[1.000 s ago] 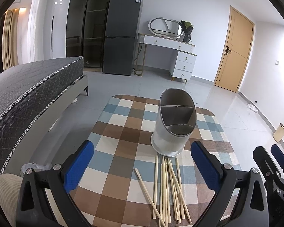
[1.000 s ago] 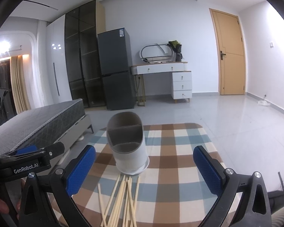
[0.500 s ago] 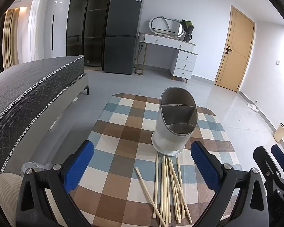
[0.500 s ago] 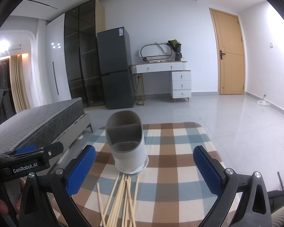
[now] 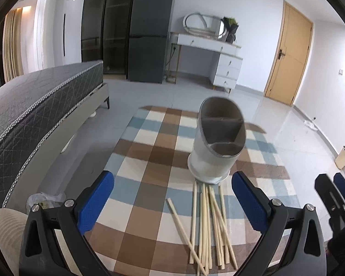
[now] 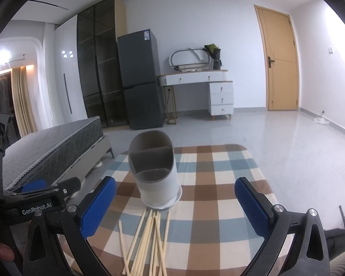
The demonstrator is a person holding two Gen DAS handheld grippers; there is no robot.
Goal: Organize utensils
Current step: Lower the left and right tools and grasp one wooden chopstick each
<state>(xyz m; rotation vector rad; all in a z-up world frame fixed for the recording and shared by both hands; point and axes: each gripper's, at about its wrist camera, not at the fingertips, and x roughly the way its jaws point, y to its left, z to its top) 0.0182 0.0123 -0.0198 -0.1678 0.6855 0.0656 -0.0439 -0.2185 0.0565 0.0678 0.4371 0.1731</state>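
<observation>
Both grippers, left gripper (image 5: 172, 202) and right gripper (image 6: 175, 203), hovering wide open, empty. Chopsticks (image 5: 209, 220) lying loose before holder (image 5: 218, 142), probably empty. Next: pinching one stick.

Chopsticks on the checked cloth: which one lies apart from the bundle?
The leftmost chopstick, lying slanted, its far end splayed left of the others bunched below the holder.

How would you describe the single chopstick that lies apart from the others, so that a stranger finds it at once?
Find the checked tablecloth, then the grey utensil holder standing on it. A bundle of pale chopsticks lies just in front of the holder. The lone chopstick is left of the bundle, slanted, its far end clear of the rest.
</observation>
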